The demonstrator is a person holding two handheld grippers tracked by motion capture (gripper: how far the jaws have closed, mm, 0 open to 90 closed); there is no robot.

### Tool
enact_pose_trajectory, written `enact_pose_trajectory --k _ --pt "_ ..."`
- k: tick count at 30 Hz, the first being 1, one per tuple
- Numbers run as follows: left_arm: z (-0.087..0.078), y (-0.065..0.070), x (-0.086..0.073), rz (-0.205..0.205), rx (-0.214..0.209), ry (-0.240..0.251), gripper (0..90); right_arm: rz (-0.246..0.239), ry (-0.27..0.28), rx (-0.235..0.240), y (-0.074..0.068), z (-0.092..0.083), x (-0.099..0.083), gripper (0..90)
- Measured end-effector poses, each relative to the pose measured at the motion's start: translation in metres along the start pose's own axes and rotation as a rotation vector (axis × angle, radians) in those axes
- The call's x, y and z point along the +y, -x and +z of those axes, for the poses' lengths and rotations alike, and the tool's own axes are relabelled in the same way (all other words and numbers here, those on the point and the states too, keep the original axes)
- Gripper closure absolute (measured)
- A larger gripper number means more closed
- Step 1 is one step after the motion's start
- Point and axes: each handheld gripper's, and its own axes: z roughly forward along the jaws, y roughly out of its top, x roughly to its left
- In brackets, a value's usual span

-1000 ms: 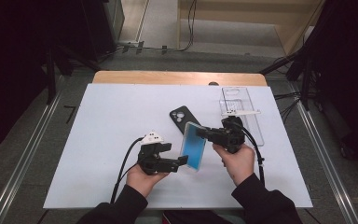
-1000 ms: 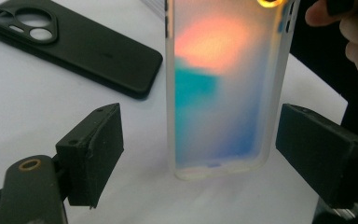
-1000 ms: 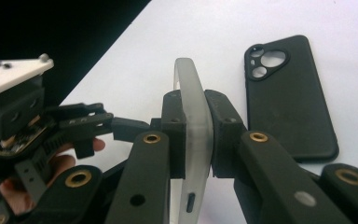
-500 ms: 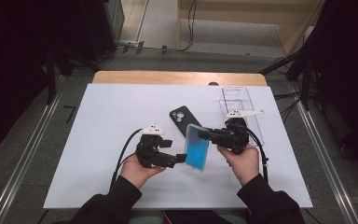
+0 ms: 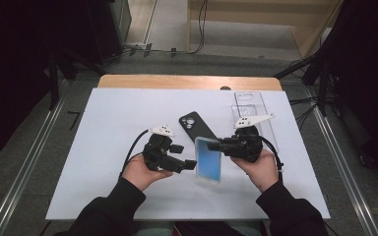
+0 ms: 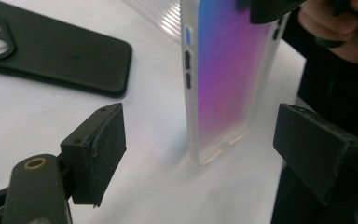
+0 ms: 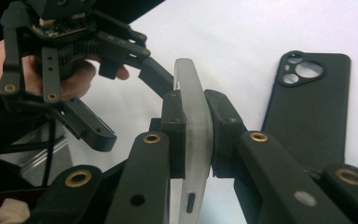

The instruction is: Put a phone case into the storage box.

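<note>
Frosted case: the translucent frosted phone case with the blue-to-purple sheen (image 5: 208, 160) stands on its end on the white worktop (image 5: 103, 123), near the person and between the two hands, tilted only a little.
Right claw: the right claw (image 7: 193, 135) is clamped on the upper part of that frosted case, one black pad on each face, and it is what keeps the case upright.
Left claw: the left claw (image 6: 198, 140) has its jaws well apart, one on each side of the case's lower end in the left gripper view; neither pad touches the plastic.
From above: the left claw (image 5: 189, 164) sits just left of the case, and the right claw (image 5: 215, 146) comes in from its right.
Black case: a matte black phone case with round camera cut-outs (image 5: 197, 127) lies flat just beyond the hands, touched by nothing.
Clear tray: a clear plastic packaging tray (image 5: 251, 110) lies at the far right of the worktop, empty as far as I can tell.
Done so far: the frosted case is off its back, raised and pinned by one claw, ready for the second.
Still to come: I judge the left claw has yet to close on the lower end; only then is the case held at both ends.
Not settled: whether this case is bound for the tray or somewhere else, the pictures do not tell.
Watch for: a thin, slick shell standing on a narrow edge could twist or skid if the second grip lands off-centre.
</note>
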Motion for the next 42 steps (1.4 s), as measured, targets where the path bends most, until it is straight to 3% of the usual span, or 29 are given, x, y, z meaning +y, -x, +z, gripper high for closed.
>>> enact_pose_trajectory --k 3,6,8,15,21,25,28,34,39,42 --pt "-0.002 -0.002 0.003 -0.005 -0.038 0.024 24.4 -0.002 0.006 0.041 0.003 -0.002 0.000 76.8" --pt "-0.005 -0.004 0.006 0.023 -0.073 0.044 28.8 -0.022 0.007 0.065 0.004 -0.003 0.000 76.7" --pt "-0.008 -0.004 0.009 0.063 -0.103 0.053 30.7 -0.056 0.000 0.087 0.003 -0.004 0.000 76.7" --pt "-0.010 -0.005 0.015 0.115 -0.165 0.014 32.2 -0.117 -0.010 0.135 0.001 -0.003 0.000 76.7" --pt "-0.011 -0.002 0.019 0.178 -0.194 -0.038 39.9 -0.160 -0.014 0.178 -0.002 -0.004 0.001 76.8" --pt "-0.011 0.001 0.023 0.205 -0.216 -0.040 44.0 -0.187 -0.022 0.205 -0.006 -0.001 0.002 76.7" --pt "-0.011 0.001 0.024 0.220 -0.221 -0.044 48.7 -0.195 -0.025 0.221 -0.007 0.000 0.002 76.7" --pt "-0.010 -0.001 0.025 0.229 -0.270 -0.036 61.4 -0.208 -0.024 0.256 -0.009 0.000 0.003 76.8" --pt "-0.009 0.001 0.022 0.294 -0.300 -0.043 80.4 -0.225 -0.035 0.283 -0.012 0.003 0.002 76.8" --pt "-0.008 0.001 0.022 0.283 -0.320 -0.059 80.9 -0.223 -0.039 0.292 -0.012 0.004 0.002 76.7"
